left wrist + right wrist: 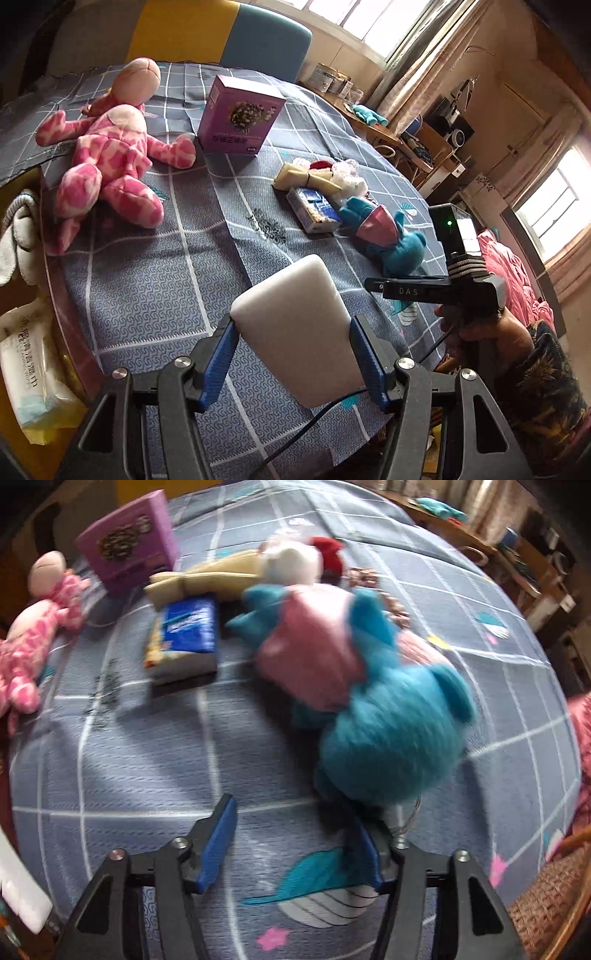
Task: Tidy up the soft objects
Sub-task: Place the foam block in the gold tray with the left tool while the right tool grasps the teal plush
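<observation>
Left wrist view, left claw (pixel 295 354): pinching a white foam block (pixel 295 328) between its blue pads, above the counter (pixel 147 266).
Left wrist view, landmark: purple box (pixel 240 114) standing upright.
Pink plush doll (pixel 107 155): left of the box, one arm almost touching it.
Blue plush toy (pixel 391 236): well right of the box, beside a tissue pack (pixel 314 208).
Right wrist view, right claw (pixel 291 845): spread, pinching nothing; the blurred blue plush toy lies just ahead of its right-hand pad.
</observation>
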Motion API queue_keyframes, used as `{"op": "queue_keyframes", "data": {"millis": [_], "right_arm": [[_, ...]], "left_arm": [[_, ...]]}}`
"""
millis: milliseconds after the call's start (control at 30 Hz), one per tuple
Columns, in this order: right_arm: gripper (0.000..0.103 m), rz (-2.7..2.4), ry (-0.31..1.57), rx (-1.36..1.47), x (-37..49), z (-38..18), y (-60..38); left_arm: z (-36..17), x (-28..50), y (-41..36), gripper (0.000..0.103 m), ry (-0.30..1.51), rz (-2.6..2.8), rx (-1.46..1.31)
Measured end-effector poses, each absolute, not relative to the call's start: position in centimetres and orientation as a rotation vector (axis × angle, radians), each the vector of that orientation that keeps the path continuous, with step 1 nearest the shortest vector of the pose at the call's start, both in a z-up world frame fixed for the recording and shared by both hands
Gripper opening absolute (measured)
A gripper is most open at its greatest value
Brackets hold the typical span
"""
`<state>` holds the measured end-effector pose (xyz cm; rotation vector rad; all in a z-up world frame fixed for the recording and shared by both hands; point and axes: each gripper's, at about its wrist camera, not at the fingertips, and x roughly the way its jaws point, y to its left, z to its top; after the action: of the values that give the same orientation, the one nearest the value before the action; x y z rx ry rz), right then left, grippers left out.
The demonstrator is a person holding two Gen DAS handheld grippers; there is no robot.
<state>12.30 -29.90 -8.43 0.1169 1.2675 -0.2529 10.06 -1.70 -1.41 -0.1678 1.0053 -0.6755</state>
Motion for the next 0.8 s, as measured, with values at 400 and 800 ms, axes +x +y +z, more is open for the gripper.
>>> {"op": "queue_keyframes", "data": {"millis": [400, 800], "right_arm": [[0.075, -0.094, 1.242, 0.171, 10.0, -4.5, -29.1], [0.075, -0.062, 1.206, -0.487, 16.9, -1.8, -28.2]], "left_arm": [[-2.3, 10.1, -3.0, 0.062, 1.024, -0.717, -0.155], [-2.7, 10.8, -4.0, 0.062, 1.034, -0.717, -0.138]]}}
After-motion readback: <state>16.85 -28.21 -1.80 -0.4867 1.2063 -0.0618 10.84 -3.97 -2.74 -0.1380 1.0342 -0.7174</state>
